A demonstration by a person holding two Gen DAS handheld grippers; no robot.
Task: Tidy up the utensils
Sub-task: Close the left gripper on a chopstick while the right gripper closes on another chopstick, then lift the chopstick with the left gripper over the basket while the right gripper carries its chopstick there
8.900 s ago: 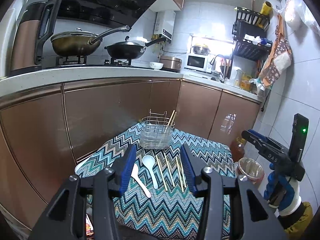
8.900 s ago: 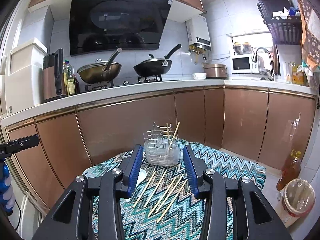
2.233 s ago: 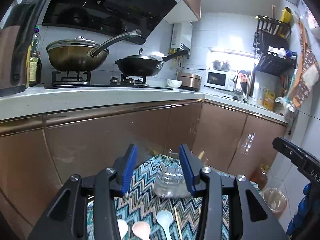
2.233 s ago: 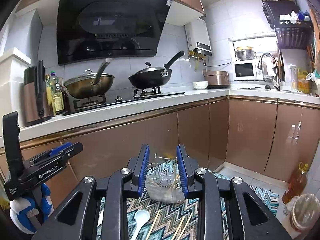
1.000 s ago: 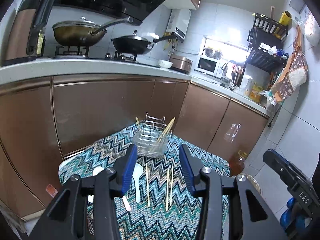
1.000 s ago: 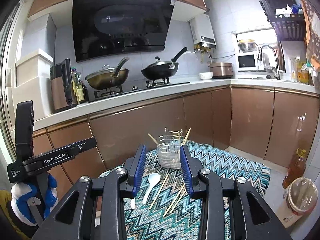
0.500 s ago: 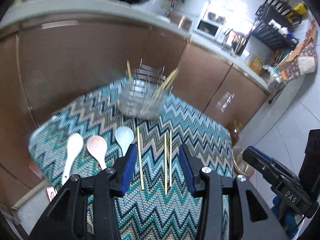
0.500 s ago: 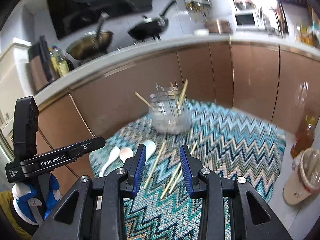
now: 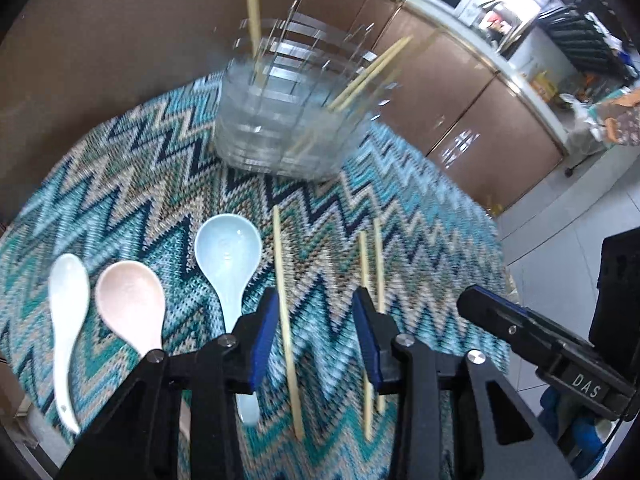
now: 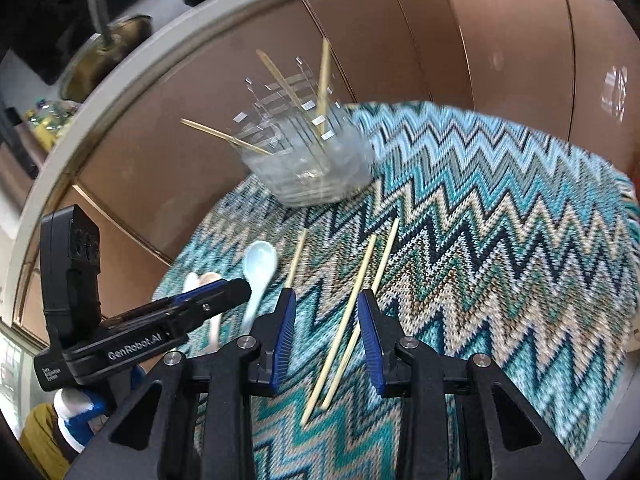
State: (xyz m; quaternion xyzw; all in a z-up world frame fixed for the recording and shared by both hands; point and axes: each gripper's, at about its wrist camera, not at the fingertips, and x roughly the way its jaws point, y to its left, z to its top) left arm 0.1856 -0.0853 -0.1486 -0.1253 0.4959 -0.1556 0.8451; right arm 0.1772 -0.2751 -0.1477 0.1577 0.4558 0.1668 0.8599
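1. Now your loose chopsticks lie flat on the zigzag cloth: one single chopstick and a pair beside it.
2. Your clear holder stands behind them with chopsticks leaning inside.
3. Three spoons, white, pink and blue, lie left of them.
4. Your left tongs are spread over the single chopstick, holding nothing.
5. Your right tongs are spread over the pair, holding nothing.
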